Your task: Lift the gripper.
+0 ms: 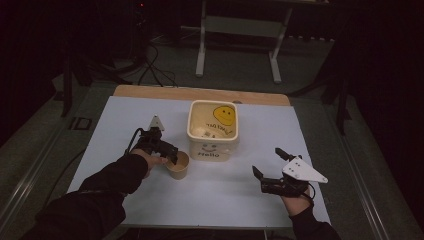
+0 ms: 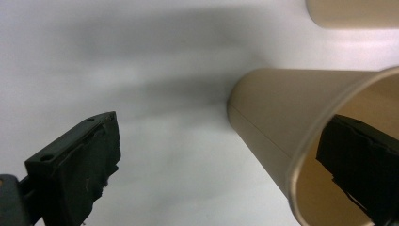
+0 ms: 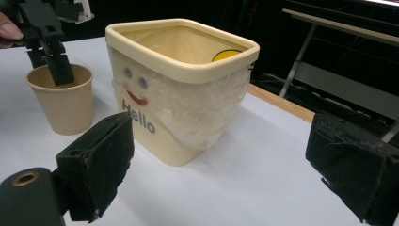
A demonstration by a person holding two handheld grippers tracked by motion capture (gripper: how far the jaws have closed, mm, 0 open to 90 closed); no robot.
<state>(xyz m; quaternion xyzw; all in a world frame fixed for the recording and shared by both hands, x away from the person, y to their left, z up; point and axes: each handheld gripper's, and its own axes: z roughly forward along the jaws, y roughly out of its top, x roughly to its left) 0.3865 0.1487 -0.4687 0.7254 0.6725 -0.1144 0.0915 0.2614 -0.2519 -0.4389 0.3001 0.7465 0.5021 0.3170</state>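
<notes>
A tan paper cup stands upright on the white table sheet, just left of a cream square bin with a face and "Hello" on its side. My left gripper reaches down at the cup's rim, open. In the left gripper view one jaw sits inside the cup and the other stands well off its outer wall, so neither pad presses on it. My right gripper is open and empty at the front right. It faces the bin, with the cup and the left gripper beyond.
The bin holds a clear liner and a yellow smiley print. The white sheet covers a wooden table with its bare strip at the back. A metal stand and cables are on the dark floor behind.
</notes>
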